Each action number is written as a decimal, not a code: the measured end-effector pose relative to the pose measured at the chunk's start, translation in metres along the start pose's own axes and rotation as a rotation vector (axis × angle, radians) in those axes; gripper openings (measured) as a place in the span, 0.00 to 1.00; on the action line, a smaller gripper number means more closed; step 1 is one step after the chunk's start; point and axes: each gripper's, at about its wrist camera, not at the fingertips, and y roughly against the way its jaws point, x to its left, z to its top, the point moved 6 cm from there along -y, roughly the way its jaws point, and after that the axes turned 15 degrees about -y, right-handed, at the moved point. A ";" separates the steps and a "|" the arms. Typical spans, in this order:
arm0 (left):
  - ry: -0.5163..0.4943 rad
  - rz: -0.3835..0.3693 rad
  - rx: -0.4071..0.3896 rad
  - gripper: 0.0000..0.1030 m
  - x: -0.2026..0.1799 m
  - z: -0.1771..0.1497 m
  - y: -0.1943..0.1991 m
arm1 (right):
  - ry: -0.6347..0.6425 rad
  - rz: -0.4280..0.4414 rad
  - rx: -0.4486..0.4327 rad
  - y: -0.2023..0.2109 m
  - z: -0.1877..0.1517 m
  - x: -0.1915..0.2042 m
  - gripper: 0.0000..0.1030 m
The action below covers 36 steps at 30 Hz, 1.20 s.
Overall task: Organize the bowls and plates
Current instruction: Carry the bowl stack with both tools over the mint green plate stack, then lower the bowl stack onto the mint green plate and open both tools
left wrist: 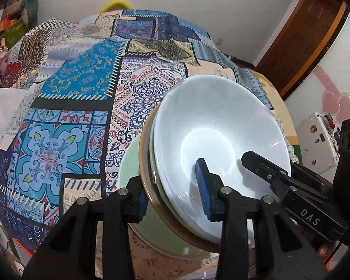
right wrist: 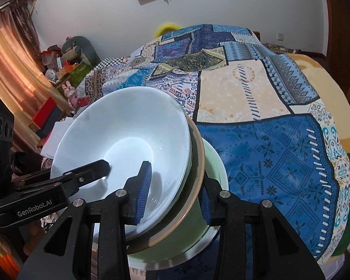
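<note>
A stack of bowls (left wrist: 193, 163) is held over a bed spread with a patchwork cloth (left wrist: 81, 88), with both grippers clamped on its rim from opposite sides. The top one is a white bowl (left wrist: 221, 126), nested in a bowl with a tan rim (left wrist: 145, 163), which sits in a pale green bowl (left wrist: 128, 163) at the bottom (a 4th, thin rim may lie between the white and tan ones, but I cannot tell for sure).

The left gripper (left wrist: 172, 194) grips the stack's edge: 1 blue pad lies inside the white bowl and the other presses the outside, against the green bowl's wall. The right gripper (right wrist: 175, 196) does the same on the other side, with its inner pad in the white bowl and its outer pad against the green wall. In each wrist view, the other gripper's black finger reaches into the white bowl from the far side.

The stack is tilted in both views, with its mouth facing the cameras. Behind the bed are a white wall, a curtain (right wrist: 9, 58) and a shelf of cluttered toys (right wrist: 70, 65).
</note>
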 end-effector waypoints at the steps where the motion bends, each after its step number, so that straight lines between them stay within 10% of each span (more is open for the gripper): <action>1: 0.001 0.000 0.005 0.36 0.000 -0.001 -0.001 | -0.002 0.000 0.003 -0.001 -0.001 0.000 0.33; 21: 0.036 -0.030 0.043 0.37 0.003 -0.010 -0.017 | 0.030 -0.019 0.003 -0.007 -0.009 0.000 0.37; 36: -0.009 0.064 -0.100 0.56 -0.001 0.000 0.049 | 0.056 0.031 -0.179 0.066 0.008 0.020 0.64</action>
